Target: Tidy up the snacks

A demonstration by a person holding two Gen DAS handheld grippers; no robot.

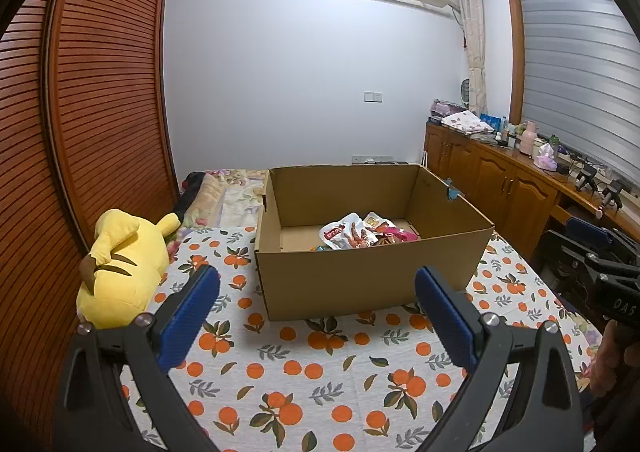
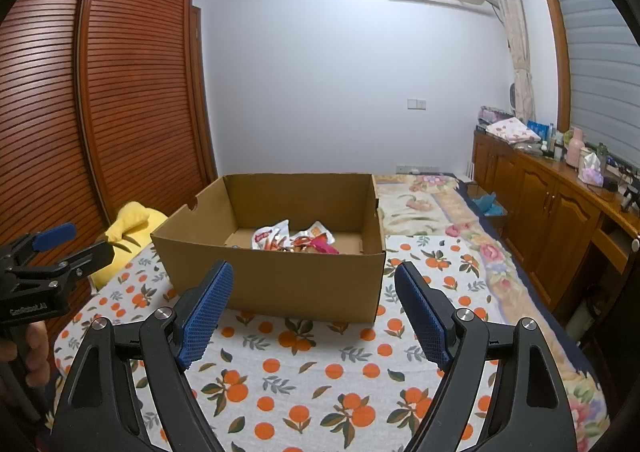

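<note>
An open cardboard box [image 1: 360, 276] [image 2: 280, 284] stands on an orange-print cloth [image 1: 304, 372] [image 2: 304, 368]. Several snack packets [image 1: 360, 236] [image 2: 294, 240], white, red and pink, lie on its floor. My left gripper [image 1: 318, 284] hovers over the cloth just short of the box's near wall, jaws wide open and empty. My right gripper [image 2: 314, 278] sits likewise in front of the box, open with nothing between its blue pads. Each view catches the other gripper at its edge, the right gripper [image 1: 608, 276] at the far right and the left gripper [image 2: 44, 276] at the far left.
A yellow plush toy [image 1: 124, 268] [image 2: 132, 228] lies left of the box by a slatted wooden wardrobe [image 1: 80, 123]. A floral bedspread [image 2: 432, 203] stretches beyond and right. Wooden cabinets [image 2: 552, 211] with bottles and clutter line the right wall.
</note>
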